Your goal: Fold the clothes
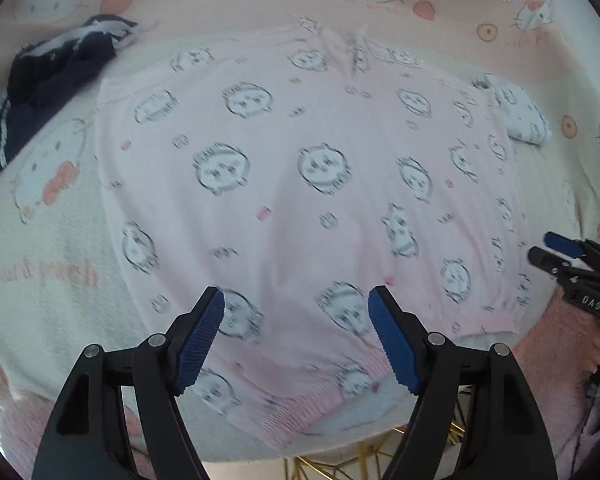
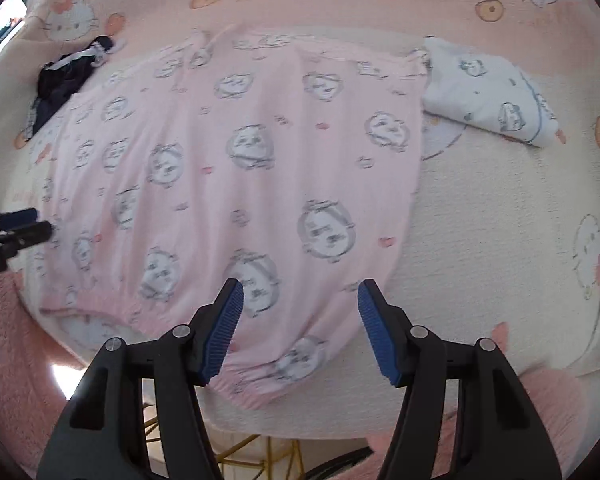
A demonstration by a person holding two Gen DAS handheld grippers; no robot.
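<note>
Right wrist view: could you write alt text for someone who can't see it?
A pink top printed with cartoon faces lies spread flat on a cat-patterned blanket. The open right gripper hovers over its near hem; a folded white garment sits beyond.

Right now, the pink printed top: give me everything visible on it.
The pink top lies spread flat, print side up, on the cartoon-cat blanket. Soft knit look, pale pink with grey-outlined round animal faces and small pink marks. Ribbed hem faces the grippers, neckline at the far end. Sleeves seem folded in. A white folded garment meets its far right corner, a dark garment its far left. Both grippers, left and right, hover open above the hem.
</note>
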